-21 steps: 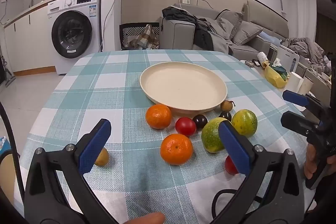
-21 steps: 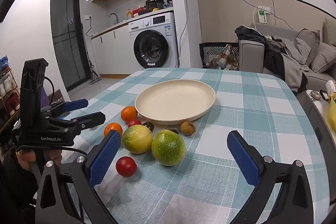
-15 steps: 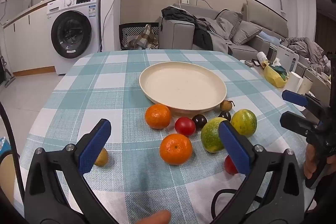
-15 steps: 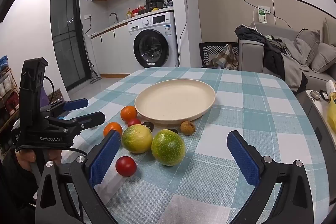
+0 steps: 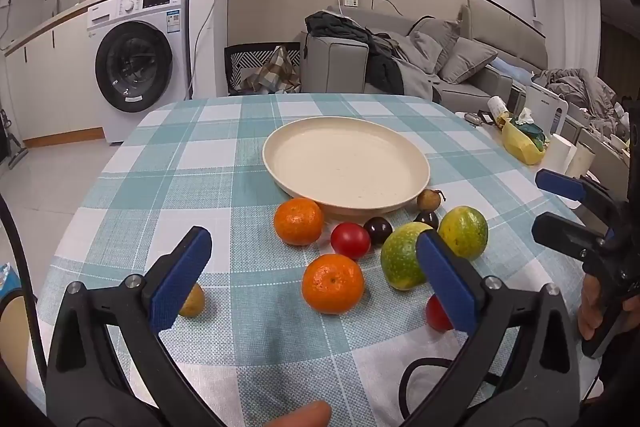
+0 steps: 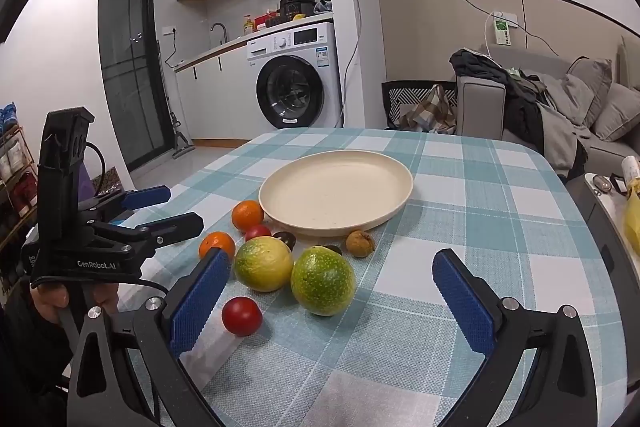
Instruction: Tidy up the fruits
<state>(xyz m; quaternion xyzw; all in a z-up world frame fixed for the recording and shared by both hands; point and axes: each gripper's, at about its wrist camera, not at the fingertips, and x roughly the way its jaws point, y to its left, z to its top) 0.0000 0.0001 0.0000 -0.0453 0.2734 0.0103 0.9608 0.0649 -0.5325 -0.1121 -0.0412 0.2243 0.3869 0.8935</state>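
An empty cream plate (image 5: 304,163) (image 6: 396,167) sits mid-table. Loose fruit lies in front of it: two oranges (image 5: 333,283) (image 5: 298,221), two red tomatoes (image 5: 350,240) (image 6: 241,315), two green-yellow round fruits (image 6: 322,280) (image 6: 263,263), dark plums (image 5: 378,230), and small brown fruits (image 5: 429,199) (image 5: 192,301). My left gripper (image 5: 312,277) is open and empty, hovering above the near orange. My right gripper (image 6: 332,301) is open and empty, just short of the green fruits and the tomato.
The table wears a teal checked cloth (image 5: 208,163). A washing machine (image 5: 140,63) and a sofa with clothes (image 5: 400,63) stand beyond it. A side table with a yellow bag (image 5: 520,147) is to the right. Each gripper shows in the other's view (image 5: 580,227) (image 6: 120,223).
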